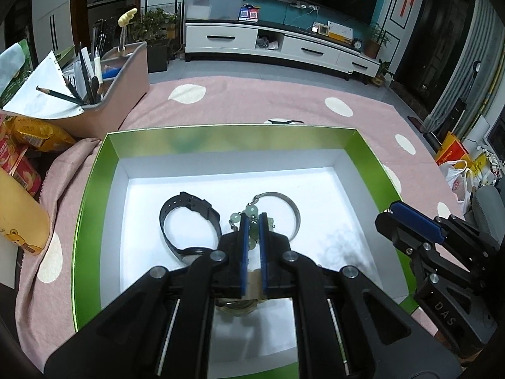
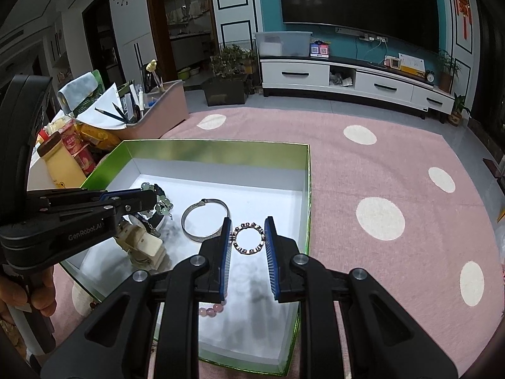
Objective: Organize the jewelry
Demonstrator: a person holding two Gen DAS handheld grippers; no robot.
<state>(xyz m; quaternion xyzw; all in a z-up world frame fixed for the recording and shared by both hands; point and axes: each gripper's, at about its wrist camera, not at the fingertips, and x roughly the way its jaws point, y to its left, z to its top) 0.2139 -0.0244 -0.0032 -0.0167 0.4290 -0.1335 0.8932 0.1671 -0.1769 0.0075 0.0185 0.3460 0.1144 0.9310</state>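
- Here, the largest thing is the pink cloth with cream dots point(image 2: 378, 189), soft and slightly rumpled, covering the table.
- On it sits a shallow green-sided box point(image 1: 94, 189) with a smooth white floor; all the jewelry lies inside it.
- The left gripper point(image 1: 253, 230) hangs over the middle of the box, its jaws narrowed around a jade-green bead bracelet point(image 1: 251, 213). The beads are hard and glossy on a limp string, so I judge they could roll or slip; pinching across several beads looks safest.
- The right gripper point(image 2: 247, 240) hovers above the box's right side with its jaws moderately wide and nothing between the pads.
- A black watch point(image 1: 189, 224) lies on its side at the left, its strap rubbery and springy, probably easy to take by the band.
- A silver bangle point(image 2: 205, 221) lies flat in the middle: rigid, thin and smooth, likely slippery, best taken across the rim.
- A cream-strapped watch point(image 2: 142, 246) lies beneath the left gripper.
- A small ring-shaped bracelet of dark and pale links point(image 2: 247, 238) lies flat just below the right gripper's open jaws; light and floppy, I judge.
- Pink round beads point(image 2: 213, 309) peek out beside the right gripper's left finger, mostly hidden.
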